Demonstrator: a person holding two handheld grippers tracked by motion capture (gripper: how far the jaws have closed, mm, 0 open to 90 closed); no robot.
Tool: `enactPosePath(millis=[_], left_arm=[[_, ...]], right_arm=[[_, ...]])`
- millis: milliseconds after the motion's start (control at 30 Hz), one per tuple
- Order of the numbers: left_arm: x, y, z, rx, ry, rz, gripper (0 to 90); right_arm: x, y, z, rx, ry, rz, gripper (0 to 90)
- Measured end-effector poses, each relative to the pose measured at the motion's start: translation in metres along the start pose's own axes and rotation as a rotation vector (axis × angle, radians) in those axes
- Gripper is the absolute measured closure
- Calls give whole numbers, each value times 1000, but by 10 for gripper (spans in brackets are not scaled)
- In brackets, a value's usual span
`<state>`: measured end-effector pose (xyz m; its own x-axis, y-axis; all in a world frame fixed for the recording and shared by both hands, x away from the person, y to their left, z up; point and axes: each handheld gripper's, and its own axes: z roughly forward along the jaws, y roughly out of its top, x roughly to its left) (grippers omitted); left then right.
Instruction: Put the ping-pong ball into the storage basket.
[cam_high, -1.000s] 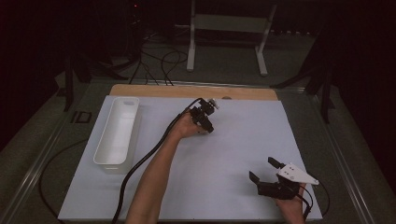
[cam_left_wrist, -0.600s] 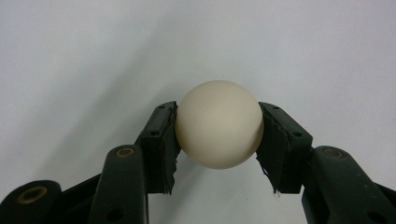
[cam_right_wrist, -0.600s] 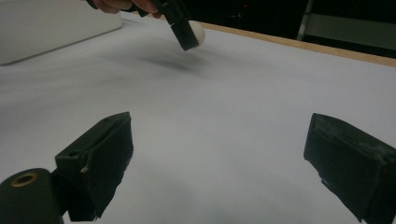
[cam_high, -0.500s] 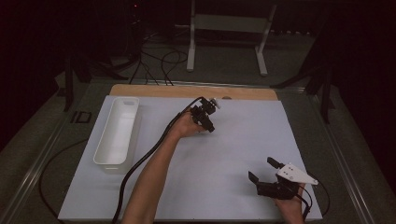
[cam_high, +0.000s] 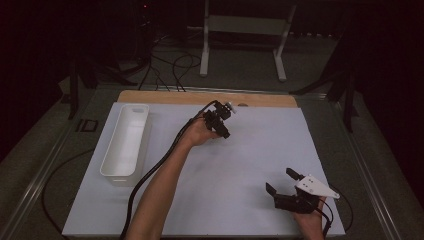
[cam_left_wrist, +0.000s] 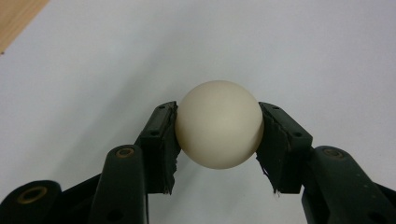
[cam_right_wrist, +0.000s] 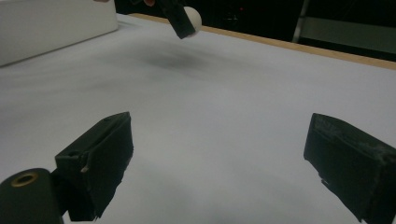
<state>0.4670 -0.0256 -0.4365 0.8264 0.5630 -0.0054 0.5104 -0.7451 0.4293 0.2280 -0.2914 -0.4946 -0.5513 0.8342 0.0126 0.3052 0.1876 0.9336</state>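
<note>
— Cream-white and smooth, that's the ball (cam_left_wrist: 218, 124) I've got in my left gripper (cam_left_wrist: 217, 140); the black jaws press on it from both sides, pads tight against its flanks. From the high view I see it lifted off the white sheet (cam_high: 240, 165), toward the far middle of the tabletop, close to the wooden strip (cam_high: 150, 96) along the back edge.

— And your right side?

— My right gripper (cam_right_wrist: 219, 154) sits low near the front right corner of the sheet, jaws spread wide with nothing between them, just bare white surface. Looking along it I can see the ball held up in the distance, with its soft shadow on the sheet below.

— Any containers?

— One: a long white bin (cam_high: 125, 142) lying lengthwise along the left side of the sheet. Its inside looks bare from above. It's well apart from the ball, off to the left of my left forearm (cam_high: 160, 190).

— Room to move?

— Plenty. The sheet between the two grippers is open, and so is the stretch from the ball to the bin. My left cable (cam_high: 150, 170) trails back along my forearm to the front edge.
</note>
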Motion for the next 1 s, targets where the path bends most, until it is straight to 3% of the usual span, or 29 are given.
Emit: enactPosePath(millis=[1000], left_arm=[[-4, 4, -35, -55, 32, 5, 513]], right_arm=[[-2, 0, -1, -12, -17, 7, 77]])
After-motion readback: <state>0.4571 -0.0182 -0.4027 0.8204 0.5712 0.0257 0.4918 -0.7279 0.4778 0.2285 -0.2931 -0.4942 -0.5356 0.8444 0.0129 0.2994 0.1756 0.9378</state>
